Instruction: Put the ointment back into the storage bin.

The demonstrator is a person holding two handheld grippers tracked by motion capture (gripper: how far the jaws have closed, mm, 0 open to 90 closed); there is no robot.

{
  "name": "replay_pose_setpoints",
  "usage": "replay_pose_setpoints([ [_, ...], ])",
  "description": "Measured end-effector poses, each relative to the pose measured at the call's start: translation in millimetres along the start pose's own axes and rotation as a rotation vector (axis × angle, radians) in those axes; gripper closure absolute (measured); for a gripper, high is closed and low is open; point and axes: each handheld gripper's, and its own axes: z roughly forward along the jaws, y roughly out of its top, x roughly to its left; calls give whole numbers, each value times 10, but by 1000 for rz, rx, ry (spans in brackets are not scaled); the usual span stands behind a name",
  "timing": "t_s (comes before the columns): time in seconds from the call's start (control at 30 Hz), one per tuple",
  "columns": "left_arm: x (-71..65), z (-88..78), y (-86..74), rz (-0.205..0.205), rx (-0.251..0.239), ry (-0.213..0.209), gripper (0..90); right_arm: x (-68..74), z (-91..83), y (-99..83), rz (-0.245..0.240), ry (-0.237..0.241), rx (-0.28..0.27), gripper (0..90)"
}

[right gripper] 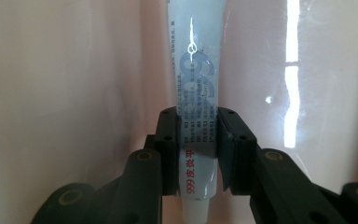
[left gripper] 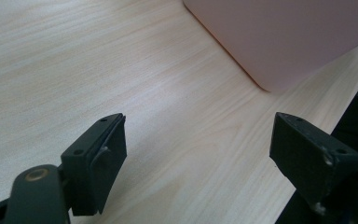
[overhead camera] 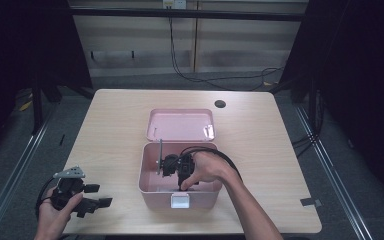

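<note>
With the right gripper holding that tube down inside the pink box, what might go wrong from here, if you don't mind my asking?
1. The right gripper pinches the white tube near its cap end, so a soft tube could squeeze or slip.
2. The gripper sits deep in the pink box, close to its walls; lifting could knock or drag it.
3. The left gripper hangs open beside the box, not steadying it.

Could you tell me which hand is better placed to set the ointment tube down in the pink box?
Right: the right gripper is shut on the tube inside the pink box. The left gripper is open over bare table.
</note>
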Motion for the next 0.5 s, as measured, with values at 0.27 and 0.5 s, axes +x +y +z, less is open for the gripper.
replay_pose_setpoints([
  [0.27,0,-2,1,3,-3,2,185,-21,89,20,-18,22,21,713],
  [0.5,-2,0,1,2,1,-2,185,-25,160,46,-28,26,43,713],
])
